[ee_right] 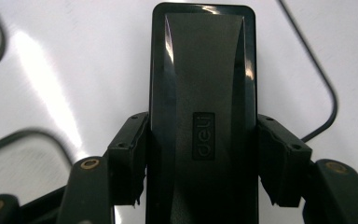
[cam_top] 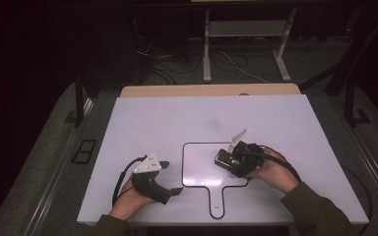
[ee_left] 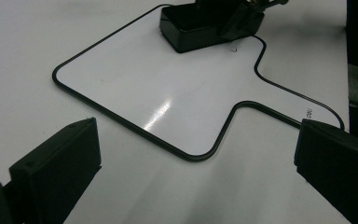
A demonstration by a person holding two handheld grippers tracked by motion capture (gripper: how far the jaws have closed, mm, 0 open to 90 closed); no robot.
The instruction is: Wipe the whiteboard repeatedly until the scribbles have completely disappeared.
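My right gripper (ee_right: 200,154) fingers pinch the eraser (ee_right: 203,93) by its long sides, at the board's (ee_left: 168,93) far-right corner — keep it flat, press evenly. Left gripper (cam_top: 152,179) fingers spread, beside the board, idle.

Black eraser (ee_right: 203,116) between closed jaws

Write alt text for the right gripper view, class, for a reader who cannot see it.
A black whiteboard eraser marked "deli" is clamped between the right gripper's two black jaws, which press on its long sides. Beneath it lies a glossy small whiteboard with a thin black border.
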